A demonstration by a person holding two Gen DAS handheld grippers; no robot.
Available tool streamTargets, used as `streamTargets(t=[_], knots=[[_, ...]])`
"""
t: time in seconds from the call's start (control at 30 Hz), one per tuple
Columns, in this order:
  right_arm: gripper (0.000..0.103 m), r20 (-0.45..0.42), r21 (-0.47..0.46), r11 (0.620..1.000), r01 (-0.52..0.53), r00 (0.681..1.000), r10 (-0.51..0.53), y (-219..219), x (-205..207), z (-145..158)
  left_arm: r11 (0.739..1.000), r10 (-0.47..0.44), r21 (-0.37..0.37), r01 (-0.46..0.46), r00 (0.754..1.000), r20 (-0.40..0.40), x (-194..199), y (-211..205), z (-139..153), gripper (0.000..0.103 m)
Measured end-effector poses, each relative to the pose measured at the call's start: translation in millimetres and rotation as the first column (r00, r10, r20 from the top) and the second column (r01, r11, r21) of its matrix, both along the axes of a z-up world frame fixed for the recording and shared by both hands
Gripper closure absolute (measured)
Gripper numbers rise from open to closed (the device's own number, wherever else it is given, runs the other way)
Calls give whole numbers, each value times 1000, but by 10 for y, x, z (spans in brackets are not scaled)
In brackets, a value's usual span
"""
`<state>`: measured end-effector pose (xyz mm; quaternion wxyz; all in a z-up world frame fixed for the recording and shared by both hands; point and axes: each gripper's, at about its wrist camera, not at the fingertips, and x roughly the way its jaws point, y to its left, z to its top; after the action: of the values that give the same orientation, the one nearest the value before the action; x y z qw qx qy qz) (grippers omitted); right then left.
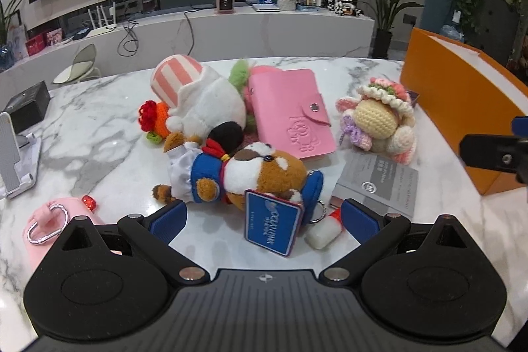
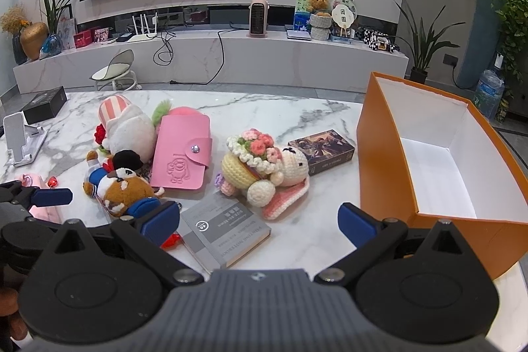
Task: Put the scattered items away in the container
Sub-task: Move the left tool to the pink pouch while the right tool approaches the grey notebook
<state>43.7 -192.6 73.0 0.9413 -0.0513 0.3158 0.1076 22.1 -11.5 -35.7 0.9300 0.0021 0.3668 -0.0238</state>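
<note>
My left gripper [image 1: 264, 220] is open low over the marble table, its fingers on either side of the blue tag [image 1: 272, 225] of a brown plush keychain [image 1: 257, 174]. Behind the plush lie a pink card holder [image 1: 287, 111], a white plush with a striped hat [image 1: 204, 98] and a crochet doll [image 1: 379, 117]. My right gripper [image 2: 259, 223] is also open and holds nothing, hovering over a grey booklet box [image 2: 227, 230]. The crochet doll [image 2: 264, 174] and a dark card box [image 2: 321, 150] lie beyond it. The orange box [image 2: 386, 154] stands to the right with nothing inside.
A pink pouch with a carabiner [image 1: 49, 226] and a red bead [image 1: 88, 202] lie at the left. A small white bottle [image 1: 325, 231] sits by the keyring. A phone stand [image 1: 13, 154] and black box [image 1: 28, 108] sit at the far left edge.
</note>
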Motion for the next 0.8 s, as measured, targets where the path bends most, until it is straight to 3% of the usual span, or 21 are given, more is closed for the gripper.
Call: streamTargets(t=[0.23,0.47,0.67,0.8], knots=[[0,-3,6,1000,16,1000,-16,-66,26,-5,999,18,33,-19,1000,26,-166,182,116,0],[0,-6,-3,1000,15,1000,-15,-69,38,-21,982,188,29,-189,982,29,-490,802,318,0],[0,-19,-17,1000,15,1000,-16,-24,74,-62,939,339,-43,-341,940,-37,-668,1348,334,0],[0,-23,-32,999,-2,1000,1,47,81,-95,938,334,-64,-341,938,-93,-637,1431,263,0]])
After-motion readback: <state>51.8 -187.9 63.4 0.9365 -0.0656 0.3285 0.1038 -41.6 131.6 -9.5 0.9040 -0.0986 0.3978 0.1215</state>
